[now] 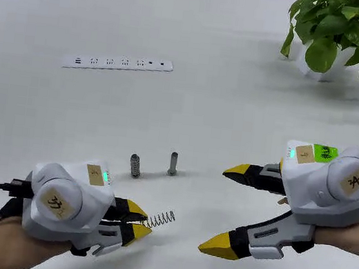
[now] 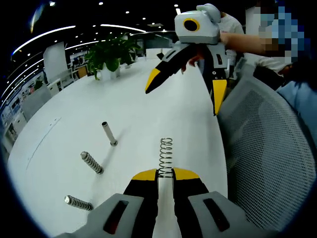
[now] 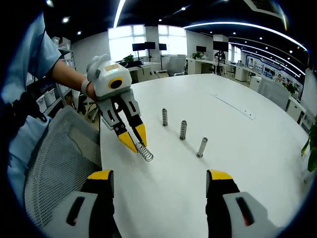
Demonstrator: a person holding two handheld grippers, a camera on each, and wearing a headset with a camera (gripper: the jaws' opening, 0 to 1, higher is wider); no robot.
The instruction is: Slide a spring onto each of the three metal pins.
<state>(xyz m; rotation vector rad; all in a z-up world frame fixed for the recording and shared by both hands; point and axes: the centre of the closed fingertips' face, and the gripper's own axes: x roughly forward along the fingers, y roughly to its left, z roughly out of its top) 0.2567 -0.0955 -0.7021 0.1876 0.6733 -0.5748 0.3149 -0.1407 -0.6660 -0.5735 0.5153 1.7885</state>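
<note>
Before the bare pin (image 2: 108,133), a spring (image 2: 166,151) is pinched at one end by the left gripper (image 2: 165,174) for threading; the right gripper (image 3: 159,174) is held open.

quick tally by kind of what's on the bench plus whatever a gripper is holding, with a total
metal pins: 3, one bare pin and two sprung pins
springs: 3, two on those pins, one held spring in the left gripper
power strip: 1
potted plant: 1
total: 8
</note>
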